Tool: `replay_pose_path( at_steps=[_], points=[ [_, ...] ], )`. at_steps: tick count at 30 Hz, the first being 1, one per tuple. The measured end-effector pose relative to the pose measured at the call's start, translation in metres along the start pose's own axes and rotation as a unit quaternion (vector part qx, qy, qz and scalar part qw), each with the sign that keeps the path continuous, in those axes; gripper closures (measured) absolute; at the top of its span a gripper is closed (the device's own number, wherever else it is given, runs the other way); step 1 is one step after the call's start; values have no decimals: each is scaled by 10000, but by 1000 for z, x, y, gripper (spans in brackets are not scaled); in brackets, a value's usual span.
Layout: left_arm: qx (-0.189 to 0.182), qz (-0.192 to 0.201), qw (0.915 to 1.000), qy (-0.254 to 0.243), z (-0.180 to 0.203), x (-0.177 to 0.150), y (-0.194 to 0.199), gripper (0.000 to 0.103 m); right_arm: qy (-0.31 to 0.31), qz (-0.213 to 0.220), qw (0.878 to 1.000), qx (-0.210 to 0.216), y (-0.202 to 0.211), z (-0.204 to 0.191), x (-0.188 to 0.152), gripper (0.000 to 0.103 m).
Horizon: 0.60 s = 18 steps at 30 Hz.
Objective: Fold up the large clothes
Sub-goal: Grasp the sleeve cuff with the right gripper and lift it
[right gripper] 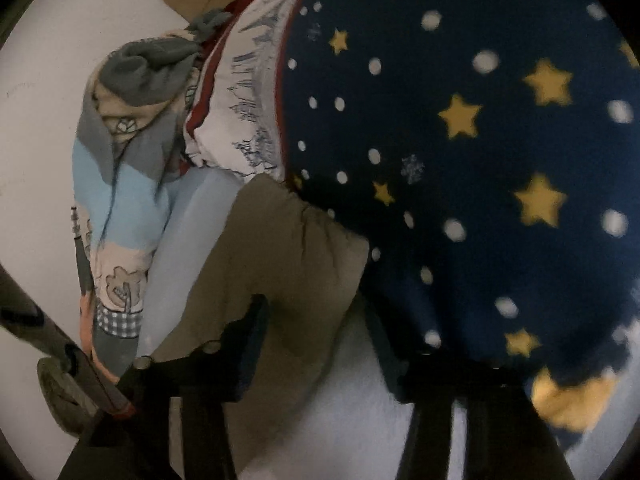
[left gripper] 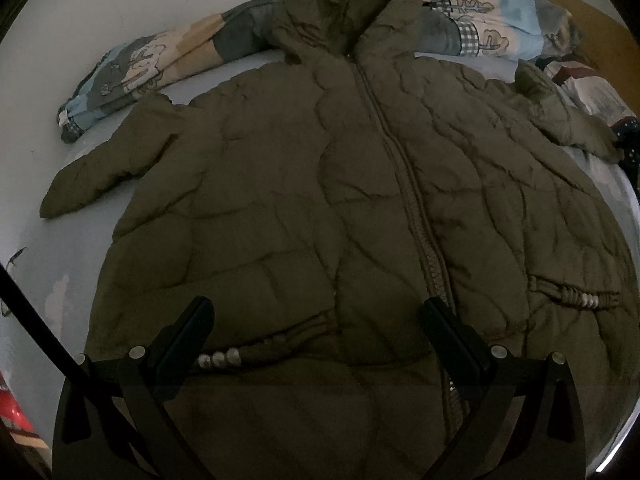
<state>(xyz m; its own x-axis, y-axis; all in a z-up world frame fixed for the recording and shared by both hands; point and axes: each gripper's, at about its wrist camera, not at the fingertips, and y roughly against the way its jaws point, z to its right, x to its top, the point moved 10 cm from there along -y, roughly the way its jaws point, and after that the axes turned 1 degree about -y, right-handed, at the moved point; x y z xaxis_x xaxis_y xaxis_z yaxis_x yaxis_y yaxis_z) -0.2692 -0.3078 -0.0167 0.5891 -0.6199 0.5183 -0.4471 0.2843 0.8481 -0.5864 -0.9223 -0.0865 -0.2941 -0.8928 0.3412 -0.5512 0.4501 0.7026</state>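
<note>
Bed sheet [left gripper: 28, 184] carries jacket [left gripper: 320, 200]; left claw [left gripper: 318, 320] released, right claw [right gripper: 316, 340] straddling sleeve cuff [right gripper: 288, 248], ungripped; cuff may slip

Left gripper [left gripper: 318, 322] agape; right gripper [right gripper: 320, 332] half-spread.

Left of the jacket [left gripper: 320, 208] I have bare sheet [left gripper: 60, 264] to pass over; at its right cuff [right gripper: 288, 248] the starry blanket [right gripper: 480, 140] crowds in, pillows [left gripper: 168, 56] behind its hood.
</note>
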Motion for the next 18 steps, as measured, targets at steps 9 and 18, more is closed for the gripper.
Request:
replay_pose_path(
  at_steps=[9, 18],
  points=[
    [-19, 20, 10000, -25, -1, -2, 3, 0, 454, 302, 9979, 347, 24, -23, 0, 86],
    [79, 187, 9998, 46, -3, -2, 14, 0, 677, 810, 9926, 606, 131, -77, 6, 86]
  ],
)
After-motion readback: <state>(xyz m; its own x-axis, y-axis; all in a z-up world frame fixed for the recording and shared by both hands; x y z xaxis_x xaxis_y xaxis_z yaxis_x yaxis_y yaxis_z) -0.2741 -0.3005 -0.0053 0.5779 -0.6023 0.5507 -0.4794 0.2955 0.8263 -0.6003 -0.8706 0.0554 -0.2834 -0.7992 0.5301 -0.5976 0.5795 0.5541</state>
